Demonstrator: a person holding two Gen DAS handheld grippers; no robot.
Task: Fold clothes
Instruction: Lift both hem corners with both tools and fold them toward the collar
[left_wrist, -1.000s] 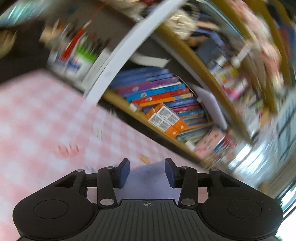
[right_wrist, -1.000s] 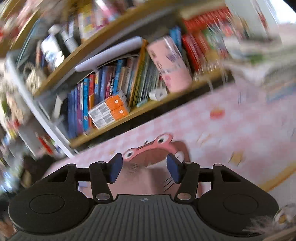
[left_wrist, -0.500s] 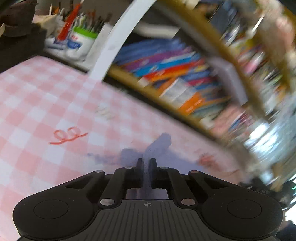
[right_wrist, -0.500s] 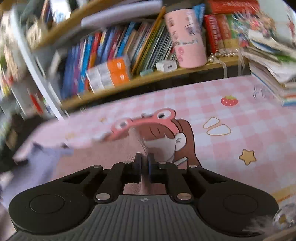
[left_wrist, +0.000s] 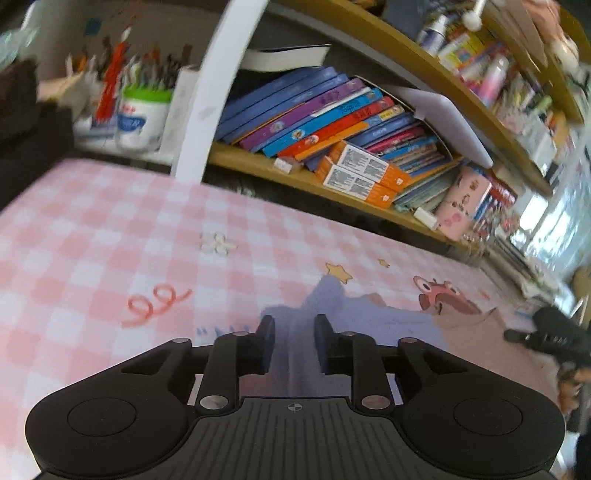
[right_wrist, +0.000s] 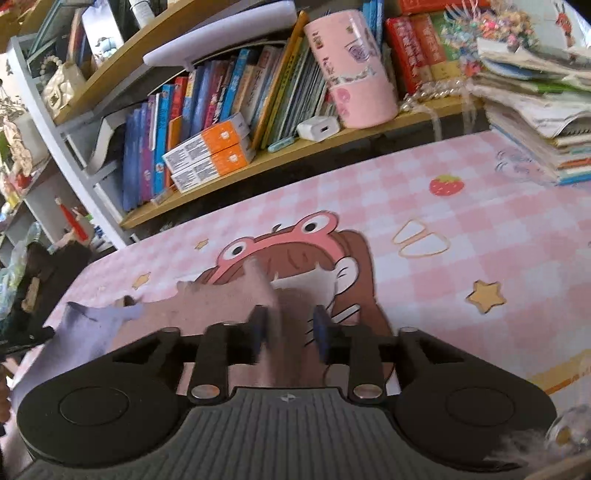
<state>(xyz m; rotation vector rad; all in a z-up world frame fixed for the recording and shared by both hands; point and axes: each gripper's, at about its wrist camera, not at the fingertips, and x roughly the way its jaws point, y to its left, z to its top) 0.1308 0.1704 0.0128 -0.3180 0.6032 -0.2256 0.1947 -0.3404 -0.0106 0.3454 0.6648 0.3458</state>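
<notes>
Opening at the twelve o'clock hem, both the left gripper (left_wrist: 293, 341) and right gripper (right_wrist: 290, 328) are seen apparently releasing a soft lilac-and-pink cloth garment (right_wrist: 218, 306), still between their part-open jaws; withdrawal is called for next.

— What stood behind the table?
— Wooden shelves (right_wrist: 280, 155) crammed with leaning books (left_wrist: 325, 114), beside a white post (left_wrist: 218, 88).
— And the table (right_wrist: 480, 206) itself?
— Covered in pink check, lit by daylight from a window (left_wrist: 554, 218).

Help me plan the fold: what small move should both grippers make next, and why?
Probably draw both back clear of the cloth. The left gripper and right gripper are opening, a raised ridge of cloth between the jaws with the pads apart from it, and it already lies on the mat.
</notes>
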